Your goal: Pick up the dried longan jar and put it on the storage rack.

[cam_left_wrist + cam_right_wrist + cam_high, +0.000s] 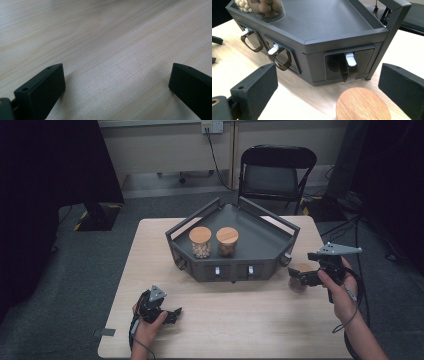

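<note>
No readable text, label, brand, number or sign is showing on anything in these views.
</note>
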A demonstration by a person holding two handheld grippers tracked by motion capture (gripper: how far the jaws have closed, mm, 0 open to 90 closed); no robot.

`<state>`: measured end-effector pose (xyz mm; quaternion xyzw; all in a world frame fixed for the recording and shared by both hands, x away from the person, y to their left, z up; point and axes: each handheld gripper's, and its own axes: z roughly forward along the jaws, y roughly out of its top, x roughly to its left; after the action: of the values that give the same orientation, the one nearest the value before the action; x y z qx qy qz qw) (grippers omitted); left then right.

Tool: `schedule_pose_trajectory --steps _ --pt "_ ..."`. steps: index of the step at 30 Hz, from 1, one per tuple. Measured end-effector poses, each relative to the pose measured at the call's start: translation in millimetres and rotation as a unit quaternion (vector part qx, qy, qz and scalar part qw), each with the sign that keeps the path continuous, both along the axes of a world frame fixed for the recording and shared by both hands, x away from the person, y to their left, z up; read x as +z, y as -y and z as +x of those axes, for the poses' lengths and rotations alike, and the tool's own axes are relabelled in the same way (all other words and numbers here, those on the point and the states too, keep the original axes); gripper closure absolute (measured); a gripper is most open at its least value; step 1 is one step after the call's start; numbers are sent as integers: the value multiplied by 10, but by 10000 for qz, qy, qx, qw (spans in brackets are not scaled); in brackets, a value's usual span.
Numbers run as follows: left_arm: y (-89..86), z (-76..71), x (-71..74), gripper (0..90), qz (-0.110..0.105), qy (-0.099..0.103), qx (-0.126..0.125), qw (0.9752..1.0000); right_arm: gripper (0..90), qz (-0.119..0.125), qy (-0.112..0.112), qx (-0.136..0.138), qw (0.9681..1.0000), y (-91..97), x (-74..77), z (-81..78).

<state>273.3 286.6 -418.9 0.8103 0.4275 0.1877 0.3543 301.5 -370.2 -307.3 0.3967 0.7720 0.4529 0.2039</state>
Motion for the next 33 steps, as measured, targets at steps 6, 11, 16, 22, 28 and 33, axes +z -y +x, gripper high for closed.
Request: schedule_pose_trajectory --steps 6,11,16,22,28,33 --pt "0 0 0 2 0 1 0 10000 18 -6 1 -20 10000 25 -25 -11" --pt "0 0 0 2 0 1 0 10000 17 -36 9 -45 10000 49 -57 -28" --pt "0 0 0 2 -2 1 1 10000 17 -42 -9 -93 9999 77 -94 -44" --pt "0 0 0 1 -1 1 0 10000 17 -37 -11 -146 9999 113 -134 -58" --pt "0 -1 -1 1 -1 2 1 10000 18 -65 -22 -195 9998 135 -169 -77" --pt "0 0 -1 2 -1 2 0 10000 17 -70 -18 -233 9997 155 -207 -94"
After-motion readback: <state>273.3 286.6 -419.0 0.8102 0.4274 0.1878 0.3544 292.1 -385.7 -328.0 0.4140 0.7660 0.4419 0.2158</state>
